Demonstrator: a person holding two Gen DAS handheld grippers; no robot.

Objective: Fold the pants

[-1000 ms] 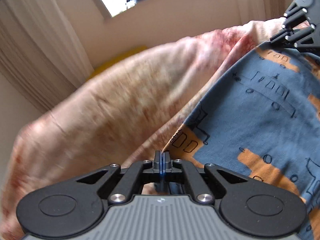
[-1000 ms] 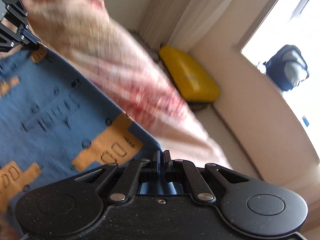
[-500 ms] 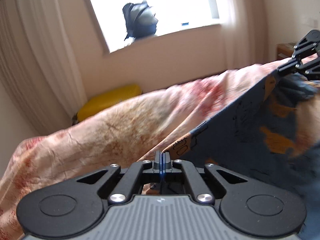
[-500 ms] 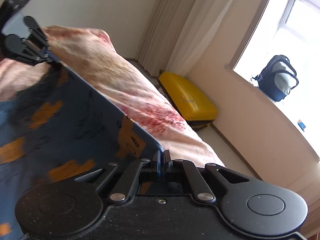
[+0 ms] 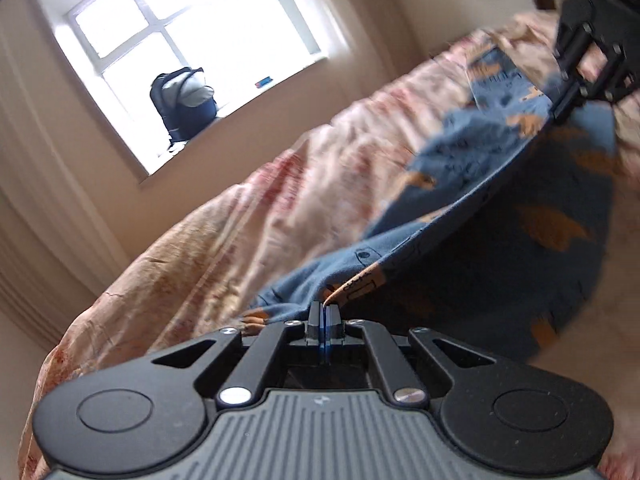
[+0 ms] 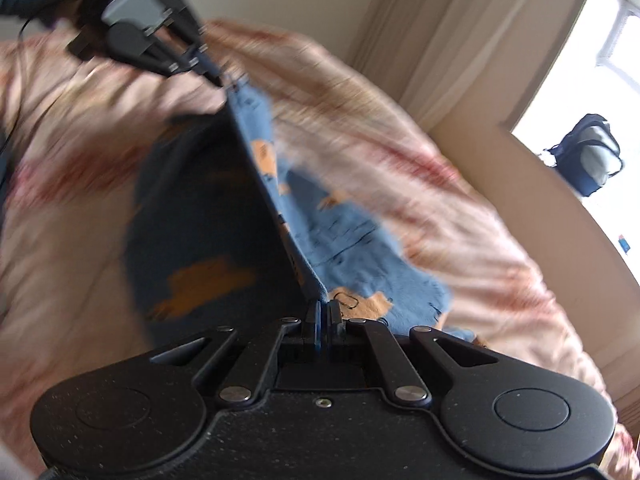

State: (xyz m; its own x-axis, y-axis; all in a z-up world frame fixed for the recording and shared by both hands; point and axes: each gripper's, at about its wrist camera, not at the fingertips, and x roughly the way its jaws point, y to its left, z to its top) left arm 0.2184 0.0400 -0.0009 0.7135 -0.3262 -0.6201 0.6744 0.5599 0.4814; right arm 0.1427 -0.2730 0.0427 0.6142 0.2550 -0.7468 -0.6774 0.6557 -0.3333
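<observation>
The left gripper [image 5: 323,312] is clamping one end of the pants' [image 5: 460,216] upper edge between its closed jaws, and the right gripper [image 6: 323,312] is pinching the opposite end of the same edge, its jaws likewise pressed together on the cloth. The pants, blue with orange patches and dark line drawings, are stretching as a taut fold line from one gripper to the other; in the left wrist view the right gripper [image 5: 560,110] is appearing at upper right on the far end of that line, and in the right wrist view the left gripper [image 6: 218,80] is appearing at upper left. On either side of the lifted edge the fabric is draping down, a lit face toward the window side and a shadowed face on the other, its lower parts lying on the bed cover [image 5: 248,208]. That cover, pink-beige with reddish mottling, is lying wrinkled over the bed. Behind it, a window [image 5: 168,36] is admitting bright daylight, a dark blue and grey backpack [image 5: 184,100] is sitting on the sill, and pale curtains [image 6: 472,36] are hanging beside a beige wall [image 6: 520,184].
</observation>
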